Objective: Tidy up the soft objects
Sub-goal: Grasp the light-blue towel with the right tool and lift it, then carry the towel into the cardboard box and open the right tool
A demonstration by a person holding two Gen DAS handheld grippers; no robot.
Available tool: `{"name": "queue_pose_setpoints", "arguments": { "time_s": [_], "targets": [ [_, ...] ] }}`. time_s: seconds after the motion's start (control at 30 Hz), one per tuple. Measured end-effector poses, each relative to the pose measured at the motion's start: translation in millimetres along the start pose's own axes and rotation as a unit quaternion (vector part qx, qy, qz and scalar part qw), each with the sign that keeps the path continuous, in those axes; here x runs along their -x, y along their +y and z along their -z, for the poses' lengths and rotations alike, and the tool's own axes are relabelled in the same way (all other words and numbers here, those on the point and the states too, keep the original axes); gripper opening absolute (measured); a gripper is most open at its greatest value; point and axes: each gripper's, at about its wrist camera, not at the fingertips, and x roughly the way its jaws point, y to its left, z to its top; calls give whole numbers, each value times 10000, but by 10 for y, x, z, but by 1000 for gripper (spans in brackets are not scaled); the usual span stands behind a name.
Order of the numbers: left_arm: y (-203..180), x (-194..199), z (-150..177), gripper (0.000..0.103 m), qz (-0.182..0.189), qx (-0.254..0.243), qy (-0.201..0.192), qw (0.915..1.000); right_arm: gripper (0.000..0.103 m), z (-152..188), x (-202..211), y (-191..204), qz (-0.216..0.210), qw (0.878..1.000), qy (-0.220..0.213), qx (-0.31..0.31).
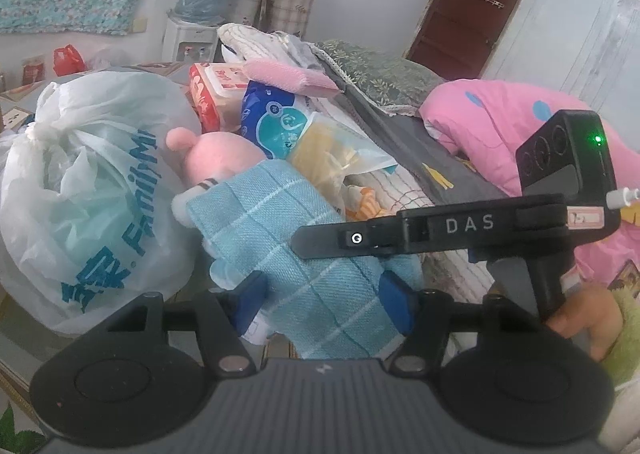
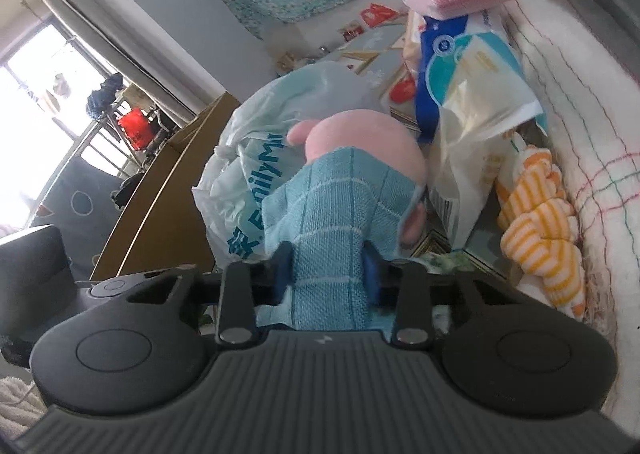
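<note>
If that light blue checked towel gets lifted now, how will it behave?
The blue checked towel would probably go floppy: it drapes over the pink plush toy, following its shape. It looks light, being thin woven cloth. It seems unlikely to slip, since the weave looks coarse and both the left gripper and right gripper pinch it.

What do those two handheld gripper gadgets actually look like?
Each is dark grey ribbed plastic with two round black discs, black linkages and blue finger pads. The right gripper, seen side-on, is black, lettered DAS, with a green light. A fuzzy green sleeve shows behind it.
</note>
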Motion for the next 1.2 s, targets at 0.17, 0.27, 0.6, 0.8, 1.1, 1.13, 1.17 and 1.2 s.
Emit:
{"name": "queue_pose_setpoints", "arguments": {
  "time_s": [0.17,0.27,0.6,0.8,1.1,1.13,1.17,1.2],
  "targets": [
    [3,48,-27,65,131,43,-107,9998,18,-2,64,36,-100,9996,-238,-91],
    [-8,112,-45,72,271,50,-197,9994,16,9,170,36,-450,9979,-404,-235],
    [1,61,-33,71,324,254,-102,9991,16,124,5,-189,-1480,9810,-259,-1227],
    [-18,356,-50,69,310,238,-393,9985,16,43,30,65,-1666,9794,-243,-1110],
    [198,1200,-246,70,-601,205,-957,9934,16,-390,-343,949,-2281,9715,32,-641],
    [263,1284,-281,70,-760,232,-978,9920,16,-452,-440,1063,-2370,9696,107,-604],
    [338,1373,-322,70,-945,280,-988,9902,16,-513,-559,1192,-2451,9676,193,-565],
    [440,1478,-375,70,-1147,374,-1005,9876,16,-582,-699,1318,-2541,9652,292,-540]
  ]
}}
